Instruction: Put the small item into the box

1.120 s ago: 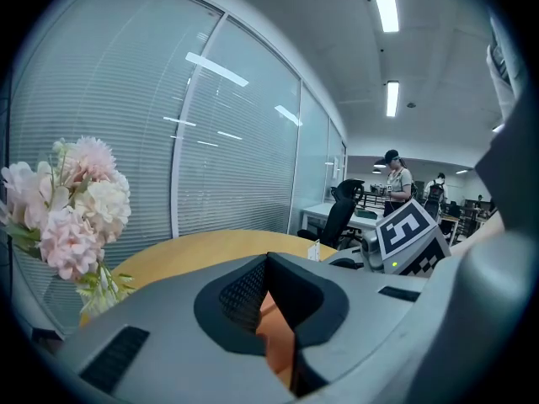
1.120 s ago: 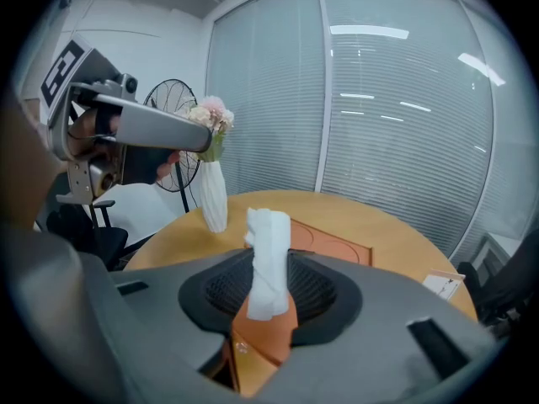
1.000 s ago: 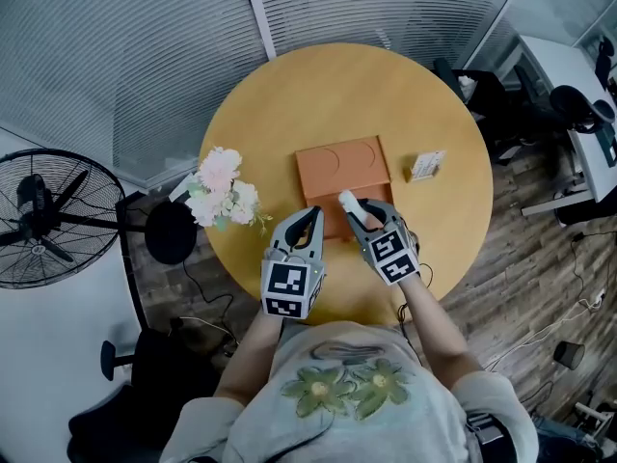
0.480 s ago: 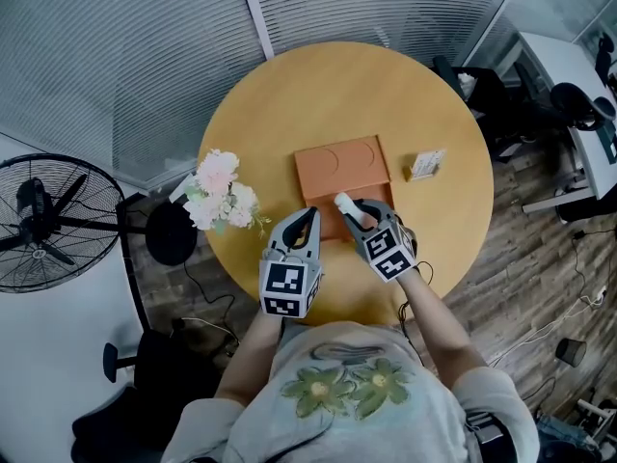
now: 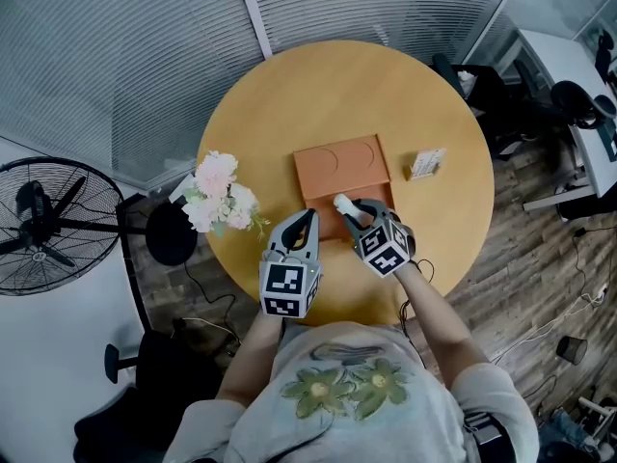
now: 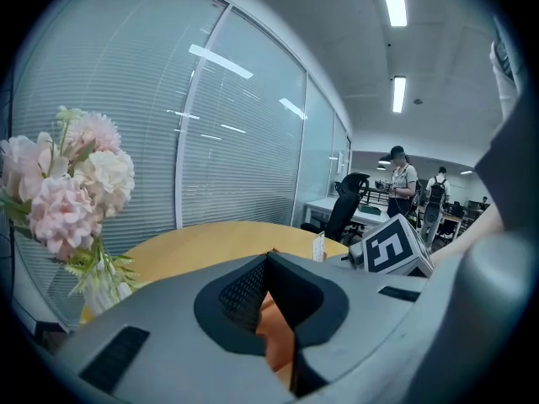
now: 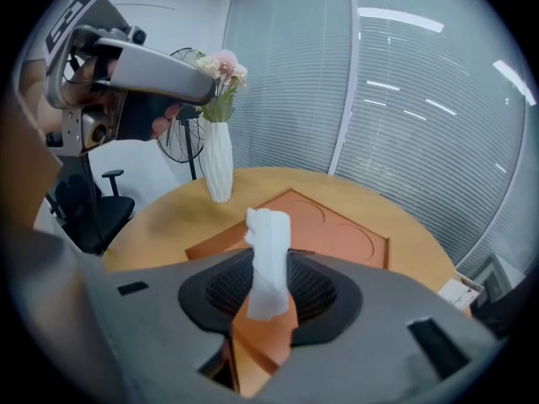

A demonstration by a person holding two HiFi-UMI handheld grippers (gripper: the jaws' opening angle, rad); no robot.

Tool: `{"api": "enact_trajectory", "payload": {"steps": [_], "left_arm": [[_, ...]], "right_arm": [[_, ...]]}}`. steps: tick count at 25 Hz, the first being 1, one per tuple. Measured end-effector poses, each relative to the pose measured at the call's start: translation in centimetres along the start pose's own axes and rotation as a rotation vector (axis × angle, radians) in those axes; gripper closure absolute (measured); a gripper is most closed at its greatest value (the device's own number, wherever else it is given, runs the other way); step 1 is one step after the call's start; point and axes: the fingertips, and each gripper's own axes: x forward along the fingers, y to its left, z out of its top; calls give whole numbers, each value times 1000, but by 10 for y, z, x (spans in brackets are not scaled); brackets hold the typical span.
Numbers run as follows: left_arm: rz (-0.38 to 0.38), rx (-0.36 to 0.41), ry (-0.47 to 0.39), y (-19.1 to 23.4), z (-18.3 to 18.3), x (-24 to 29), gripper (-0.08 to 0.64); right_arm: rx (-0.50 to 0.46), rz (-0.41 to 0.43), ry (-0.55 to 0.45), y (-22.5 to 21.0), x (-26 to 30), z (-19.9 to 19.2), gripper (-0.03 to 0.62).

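Where pinched, white item (image 7: 269, 255) twisted; box (image 7: 337, 225) flat.

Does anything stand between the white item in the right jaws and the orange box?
Nothing visible does. The white item, clamped in the right gripper, is just over the near edge of the orange box, with open air between them.

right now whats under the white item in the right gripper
The orange box lies beneath the white item, which the right gripper pinches upright; orange shows through the gap below it. The gripper's body covers the box's near edge, so that part can't be seen.
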Motion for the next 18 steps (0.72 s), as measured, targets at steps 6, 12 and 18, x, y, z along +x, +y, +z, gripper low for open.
{"api": "enact_trajectory", "payload": {"steps": [6, 12, 18], "left_arm": [[6, -9, 5, 3, -2, 1, 557], [7, -9, 15, 5, -7, 3, 557], [11, -12, 29, 6, -12, 6, 557]], "right_arm": [[-19, 20, 35, 2, 9, -8, 465], [-49, 31, 60, 2, 19, -14, 465], [-77, 52, 95, 1, 30, -23, 465]]}}
